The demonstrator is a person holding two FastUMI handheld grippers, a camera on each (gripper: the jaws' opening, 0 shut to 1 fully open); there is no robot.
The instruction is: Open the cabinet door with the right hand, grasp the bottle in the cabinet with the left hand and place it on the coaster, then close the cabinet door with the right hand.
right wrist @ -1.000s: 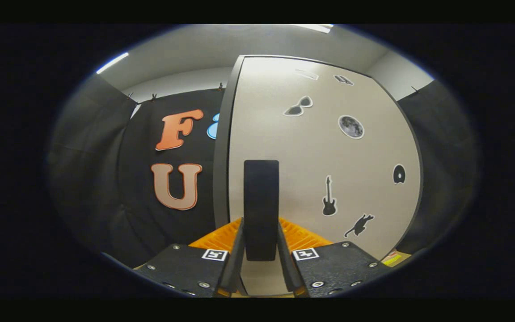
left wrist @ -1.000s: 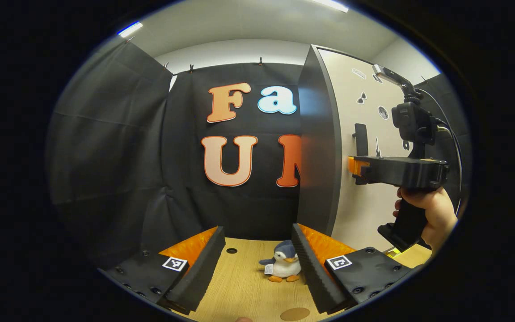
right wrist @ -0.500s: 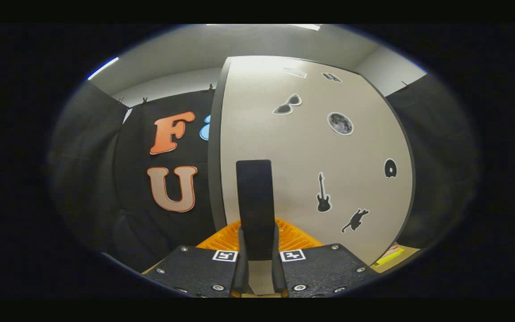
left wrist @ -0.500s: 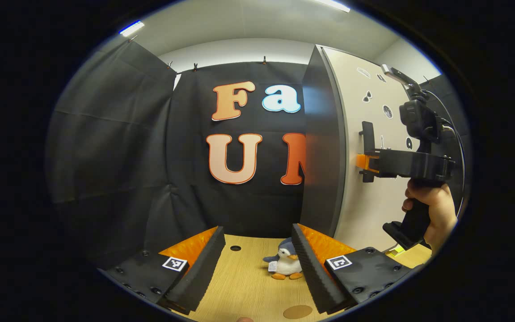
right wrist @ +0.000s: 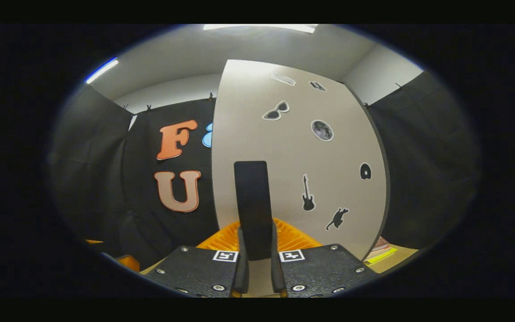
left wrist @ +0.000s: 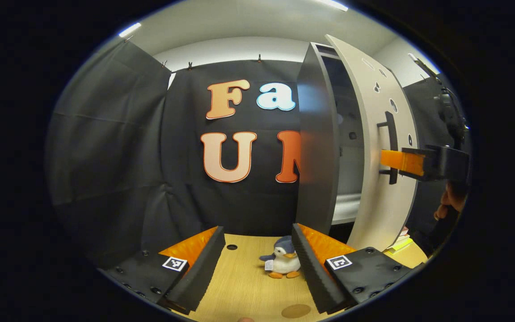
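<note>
Right gripper [right wrist: 256,257] clamped on door handle [right wrist: 251,205]; left gripper [left wrist: 257,261] spread wide, its view into the part-open cabinet [left wrist: 349,147]

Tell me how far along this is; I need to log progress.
Done: nothing finished yet. In hand: the right gripper is shut on the door handle, and the cabinet door stands partly open, showing shelves. Left: the left gripper waits open over the table near the coaster; taking out the bottle, placing it and closing the door remain.
</note>
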